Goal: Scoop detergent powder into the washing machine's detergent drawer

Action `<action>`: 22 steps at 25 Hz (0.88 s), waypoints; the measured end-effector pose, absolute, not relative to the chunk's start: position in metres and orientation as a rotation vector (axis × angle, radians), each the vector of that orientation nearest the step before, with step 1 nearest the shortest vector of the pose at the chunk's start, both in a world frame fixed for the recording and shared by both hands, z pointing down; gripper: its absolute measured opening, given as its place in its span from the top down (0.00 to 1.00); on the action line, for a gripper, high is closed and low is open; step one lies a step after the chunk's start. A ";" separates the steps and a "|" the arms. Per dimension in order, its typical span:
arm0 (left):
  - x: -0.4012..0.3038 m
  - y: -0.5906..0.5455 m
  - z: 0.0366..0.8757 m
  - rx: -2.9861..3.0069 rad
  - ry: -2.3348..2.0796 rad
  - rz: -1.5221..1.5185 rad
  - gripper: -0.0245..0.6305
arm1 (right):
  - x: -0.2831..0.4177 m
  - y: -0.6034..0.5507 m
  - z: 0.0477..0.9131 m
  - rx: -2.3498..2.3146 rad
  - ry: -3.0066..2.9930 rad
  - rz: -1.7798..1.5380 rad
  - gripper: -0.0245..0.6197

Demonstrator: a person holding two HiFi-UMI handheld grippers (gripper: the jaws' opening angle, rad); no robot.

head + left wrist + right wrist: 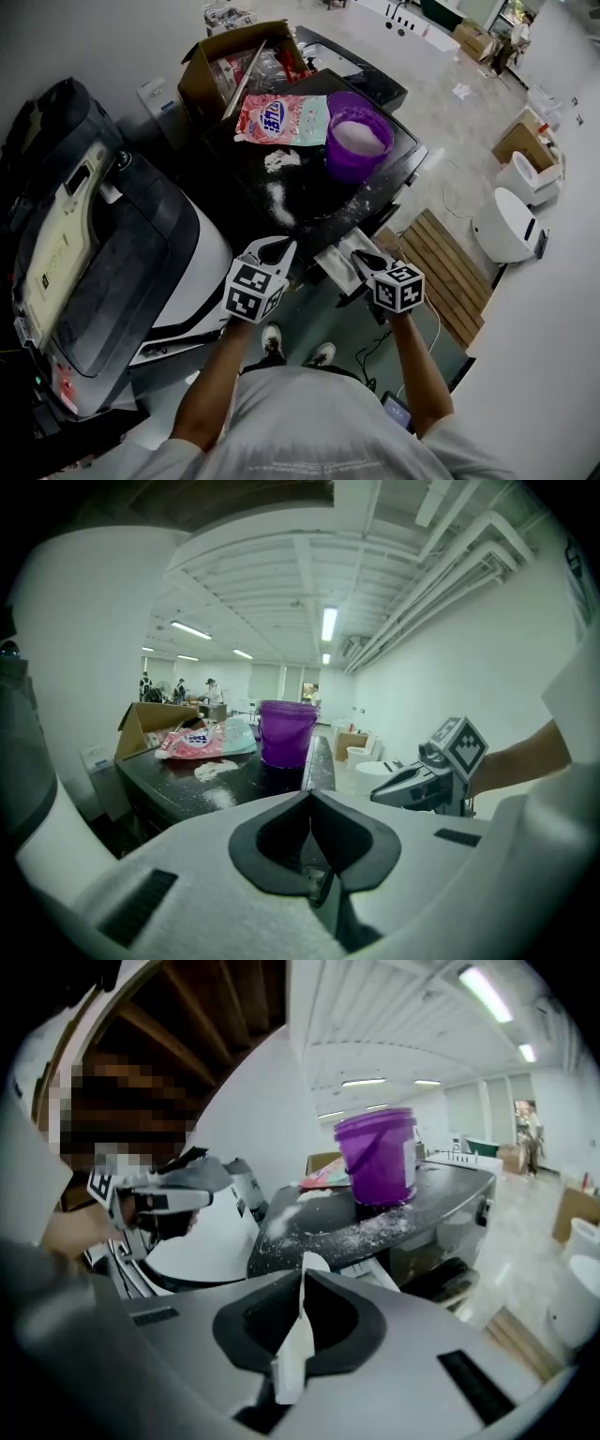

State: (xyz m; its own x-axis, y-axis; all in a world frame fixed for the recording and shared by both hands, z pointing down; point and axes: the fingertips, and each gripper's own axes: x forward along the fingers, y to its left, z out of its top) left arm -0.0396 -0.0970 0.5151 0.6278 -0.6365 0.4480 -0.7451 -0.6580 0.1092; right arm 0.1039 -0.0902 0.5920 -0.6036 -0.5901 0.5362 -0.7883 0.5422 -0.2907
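1. Purple bucket (345,169): stands upright on the black tabletop (323,204) and holds white powder (358,138)
2. Detergent bag (281,119): pink and teal, lies flat on the tabletop just beside the bucket, to its left in the head view
3. Cardboard box (199,82): open, at the far corner of the tabletop behind the bag; its contents are too jumbled to name
4. Spilled powder (280,202): white patches on the tabletop between the bag and the near edge
5. Detergent drawer (330,266): pale tray projecting from under the near edge of the tabletop; its compartments and any contents cannot be made out
6. Left claw (309,799): jaws closed together with nothing seen between them, held just left of the drawer
7. Right claw (302,1274): jaws closed on a thin white piece (292,1340) seen edge-on, held over the drawer, well short of the bucket
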 end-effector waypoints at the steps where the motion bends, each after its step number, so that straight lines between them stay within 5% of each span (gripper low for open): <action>1: -0.037 -0.098 0.514 2.571 -1.113 0.542 0.95 | 0.108 -0.091 0.587 1.163 -2.424 0.774 0.94; 7: -0.028 -0.102 0.507 2.586 -1.080 0.514 0.95 | 0.126 -0.091 0.551 1.317 -2.531 1.008 0.94; 22: -0.005 -0.130 0.418 2.755 -1.075 0.354 0.95 | 0.198 -0.081 0.412 1.676 -2.547 0.533 0.94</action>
State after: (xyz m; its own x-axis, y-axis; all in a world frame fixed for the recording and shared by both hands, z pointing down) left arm -0.0047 -0.1297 0.4177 0.7131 -0.6440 0.2771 -0.6826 -0.7279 0.0649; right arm 0.1983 -0.0812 0.4118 -0.4126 -0.8828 0.2246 -0.8987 0.3543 -0.2584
